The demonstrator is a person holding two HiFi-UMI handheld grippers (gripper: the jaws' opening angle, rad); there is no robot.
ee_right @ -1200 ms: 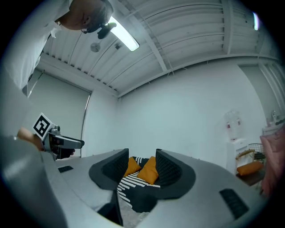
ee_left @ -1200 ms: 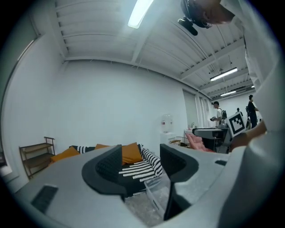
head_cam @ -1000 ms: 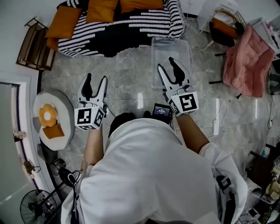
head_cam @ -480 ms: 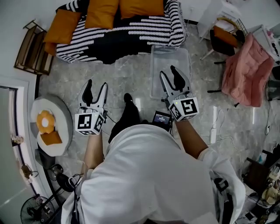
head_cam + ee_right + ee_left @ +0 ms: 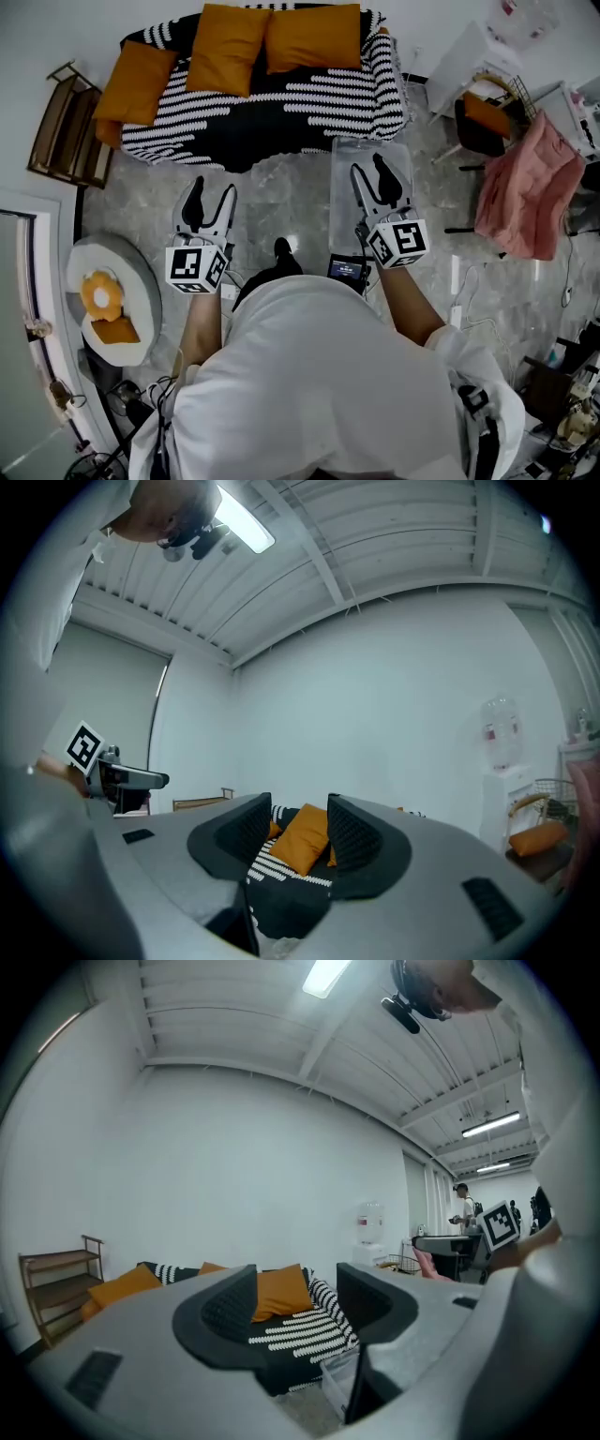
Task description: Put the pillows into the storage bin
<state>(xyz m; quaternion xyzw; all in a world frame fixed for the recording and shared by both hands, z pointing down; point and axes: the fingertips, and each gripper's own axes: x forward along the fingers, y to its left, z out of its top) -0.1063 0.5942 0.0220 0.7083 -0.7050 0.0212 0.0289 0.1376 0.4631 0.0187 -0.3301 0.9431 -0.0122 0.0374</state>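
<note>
Three orange pillows lie on a black-and-white striped sofa (image 5: 309, 98) at the top of the head view: one at the left end (image 5: 136, 80), one in the middle (image 5: 228, 47) and one to the right (image 5: 314, 36). A clear plastic storage bin (image 5: 345, 155) stands on the floor before the sofa's right end. My left gripper (image 5: 210, 194) is open and empty over the floor, short of the sofa. My right gripper (image 5: 370, 173) is open and empty above the bin. An orange pillow (image 5: 302, 839) shows between the right jaws, far off. A pillow (image 5: 281, 1290) shows beyond the left jaws.
A wooden shelf (image 5: 58, 122) stands left of the sofa. A round white pet bed (image 5: 117, 281) with orange cushions lies at the left. A pink cloth (image 5: 530, 183) hangs over a rack at the right, beside a chair (image 5: 483, 122). Cables and a power strip (image 5: 457, 291) lie on the floor.
I have walked toward the sofa with both grippers carried forward. The sofa and bin now sit lower and nearer in the head view. Both grippers stay open and empty.
</note>
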